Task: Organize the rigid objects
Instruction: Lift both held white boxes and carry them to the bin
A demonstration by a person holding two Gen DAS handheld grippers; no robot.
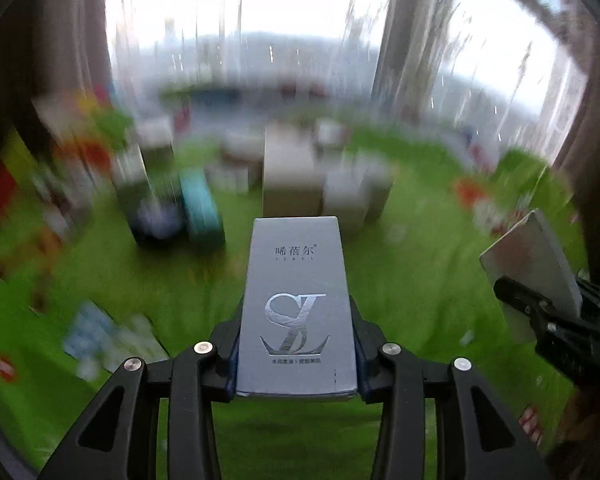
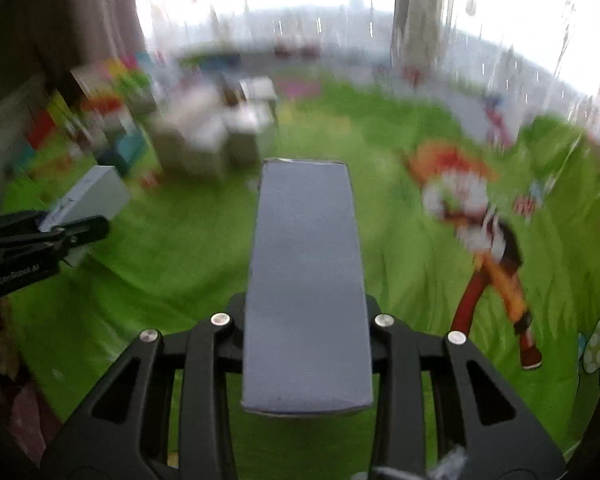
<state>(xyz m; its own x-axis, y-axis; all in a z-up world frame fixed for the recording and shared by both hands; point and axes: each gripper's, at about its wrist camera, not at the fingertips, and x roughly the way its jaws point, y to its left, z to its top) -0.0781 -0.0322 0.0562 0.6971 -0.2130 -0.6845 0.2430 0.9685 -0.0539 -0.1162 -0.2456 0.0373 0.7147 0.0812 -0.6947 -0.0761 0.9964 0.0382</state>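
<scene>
Hand-held gripper L (image 1: 296,344) w/ silver box (image 1: 296,280)

Bright white light pours in from the windows (image 1: 260,20). Everything far away looks smeared and blurry, and the edges bend round.

The grey carton (image 1: 296,312) in the left wrist view carries three printed marks on its upper face. Near the far end stands a line of three Chinese characters, "晞蓓尔", with a small registered-mark sign after it and a row of tiny Latin capitals beneath (too small to read). At the middle sits a large silver monogram, an interlaced "SL". Below it runs a line of small Chinese characters split by a vertical bar, too fine to make out. In the right wrist view, the black body of the left gripper (image 2: 88,228) bears white lettering, "GenRobot.AI" (first letter blurred).
</scene>
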